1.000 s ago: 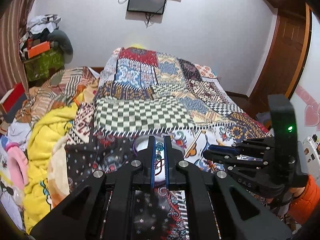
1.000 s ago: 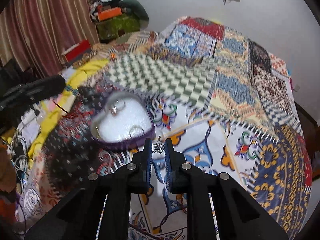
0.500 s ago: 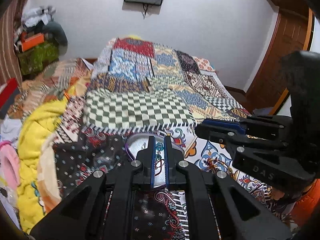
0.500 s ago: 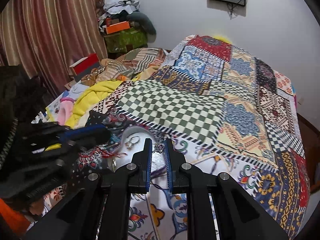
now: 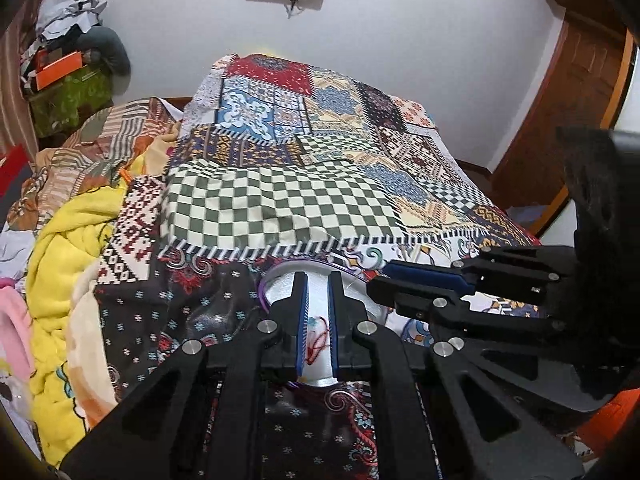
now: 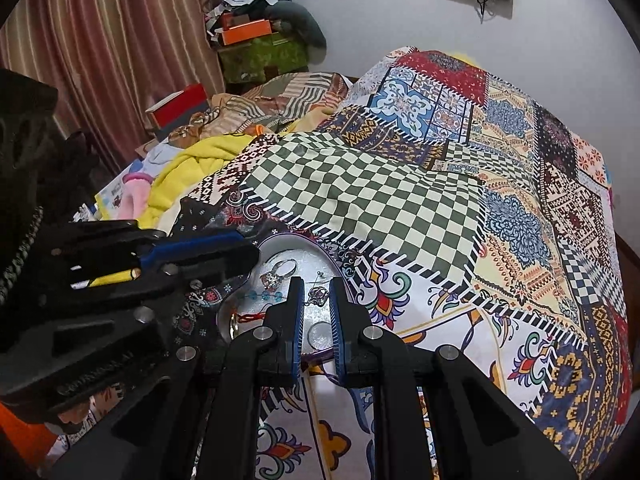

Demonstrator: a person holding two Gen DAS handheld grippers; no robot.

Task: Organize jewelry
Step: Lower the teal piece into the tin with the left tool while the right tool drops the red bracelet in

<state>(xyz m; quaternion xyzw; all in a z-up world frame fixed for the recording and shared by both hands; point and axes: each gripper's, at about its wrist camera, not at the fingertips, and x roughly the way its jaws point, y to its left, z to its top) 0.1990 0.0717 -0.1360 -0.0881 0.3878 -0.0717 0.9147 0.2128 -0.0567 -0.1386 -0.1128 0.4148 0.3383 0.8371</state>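
Observation:
A heart-shaped white tray (image 6: 282, 249) with a purple rim lies on the bed; it also shows in the left wrist view (image 5: 280, 286). Inside it rest a silver ring (image 6: 280, 270), a clear round ring (image 6: 320, 334) and a red-thread piece with blue beads (image 6: 256, 314). That red-thread piece (image 5: 318, 340) lies below my left gripper (image 5: 317, 278), whose jaws stand slightly apart with nothing clamped. My right gripper (image 6: 316, 282) hovers over the tray, shut on a small silver earring with a purple stone (image 6: 319, 295). Each gripper shows in the other view, left (image 6: 248, 254) and right (image 5: 376, 284).
The bed carries a patchwork quilt (image 6: 360, 200). A yellow blanket (image 5: 60, 248) and loose clothes pile up at its left side. Boxes and bags (image 6: 256, 40) stand by the curtain, and a wooden door (image 5: 580, 80) is at the right. An orange sleeve (image 5: 616, 412) shows behind the right gripper.
The right gripper has swung in from the right with the earring and now hangs over the tray. The red-thread piece has dropped from the left gripper's tips into the tray.

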